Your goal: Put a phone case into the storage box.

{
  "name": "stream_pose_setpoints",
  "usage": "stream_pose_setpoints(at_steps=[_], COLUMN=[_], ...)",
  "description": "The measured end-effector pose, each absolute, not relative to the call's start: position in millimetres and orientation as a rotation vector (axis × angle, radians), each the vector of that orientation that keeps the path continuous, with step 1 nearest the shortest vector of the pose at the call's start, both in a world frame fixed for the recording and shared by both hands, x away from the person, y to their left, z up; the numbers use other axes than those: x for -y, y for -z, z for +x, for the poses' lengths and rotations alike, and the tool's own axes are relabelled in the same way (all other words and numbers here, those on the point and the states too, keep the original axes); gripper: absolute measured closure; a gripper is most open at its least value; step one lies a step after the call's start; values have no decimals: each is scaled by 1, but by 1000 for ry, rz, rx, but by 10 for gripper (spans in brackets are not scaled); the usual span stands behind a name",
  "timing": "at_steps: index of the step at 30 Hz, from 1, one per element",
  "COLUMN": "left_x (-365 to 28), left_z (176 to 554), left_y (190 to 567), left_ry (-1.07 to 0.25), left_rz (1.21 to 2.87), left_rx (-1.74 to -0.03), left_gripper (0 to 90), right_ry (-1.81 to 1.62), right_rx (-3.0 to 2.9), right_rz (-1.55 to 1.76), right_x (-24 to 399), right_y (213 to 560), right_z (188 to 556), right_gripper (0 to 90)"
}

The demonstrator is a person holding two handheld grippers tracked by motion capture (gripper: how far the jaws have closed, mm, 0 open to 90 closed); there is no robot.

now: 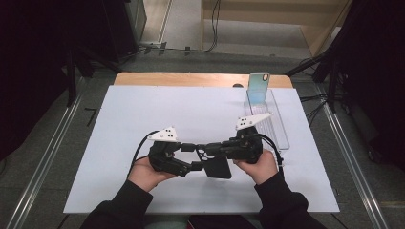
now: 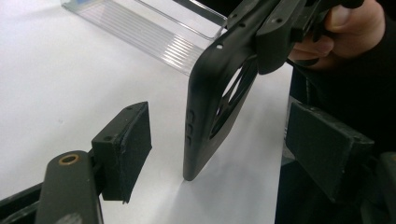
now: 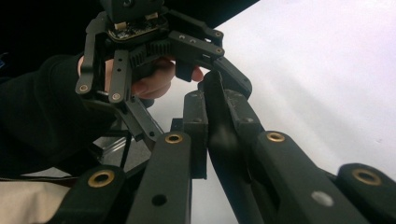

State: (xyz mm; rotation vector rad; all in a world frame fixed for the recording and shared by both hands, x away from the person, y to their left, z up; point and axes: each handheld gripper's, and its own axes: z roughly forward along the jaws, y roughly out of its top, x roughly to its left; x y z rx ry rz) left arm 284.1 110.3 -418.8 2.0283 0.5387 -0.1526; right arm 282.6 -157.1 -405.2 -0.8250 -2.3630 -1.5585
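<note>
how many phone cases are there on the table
2: a black phone case clamped upright in the right gripper, between the open pads of the left gripper; a light blue one standing in the clear rack at the far right.

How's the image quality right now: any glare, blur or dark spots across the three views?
High view: white table evenly lit, surroundings dark. Left gripper view: black phone case fairly sharp, white surface washed out. Right gripper view: the near jaws blur, upper left falls into shadow.

Matte black rubbery phone case (image 2: pixel 212 100); ribbed clear plastic tray (image 1: pixel 270 125), right edge of white-covered desk (image 1: pixel 143 119); pale turquoise phone case (image 1: pixel 258 88).
</note>
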Motion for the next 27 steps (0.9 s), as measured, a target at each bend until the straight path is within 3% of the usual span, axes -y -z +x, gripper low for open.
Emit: stream_pose_setpoints(at_steps=[5,17,27], left_x=[-112,-116,-116], left_z=[286,286,286], left_y=[417,410,405], left_ry=[164,194,210], left_rz=[2013,2000,2015], left_rx=[-538,-520,-487], left_gripper=[279,633,724], right_ry=[1543,1546,1575], right_rx=[2353,2320,2247], right_rz=[-805,-764,-740], right_x=[155,154,158], right_y=[406,406,407], right_z=[283,282,286], right_gripper=[783,784,783])
